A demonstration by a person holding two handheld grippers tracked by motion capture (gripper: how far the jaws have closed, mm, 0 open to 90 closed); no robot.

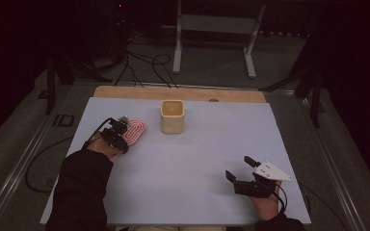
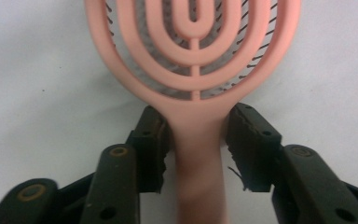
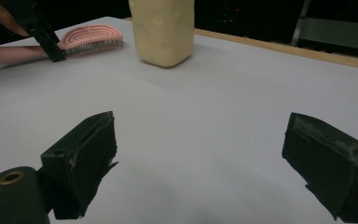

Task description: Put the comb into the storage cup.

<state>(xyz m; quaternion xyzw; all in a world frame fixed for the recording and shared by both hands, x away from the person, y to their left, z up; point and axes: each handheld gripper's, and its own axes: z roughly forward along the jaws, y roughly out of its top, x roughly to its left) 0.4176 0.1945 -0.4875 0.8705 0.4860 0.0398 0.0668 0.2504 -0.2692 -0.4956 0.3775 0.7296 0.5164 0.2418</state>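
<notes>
Table sheet [image 1: 197,159]: pale cover over a wooden top, whose bare strip shows along the far edge.
Cream container [image 1: 172,116]: upright near the far edge, just right of the brush.
Pink hairbrush [image 2: 193,60]: flat near the left edge, bristles down, handle toward the person.
Left gripper [image 2: 196,130]: jaws narrowed around the handle's neck, pads touching both sides.
Right gripper [image 3: 200,154]: jaws spread wide, nothing between them, near the front right corner.
Risk: the tapered, smooth neck could slide through the pads, so a lift might tip the heavier head down or drop it against the container.
</notes>
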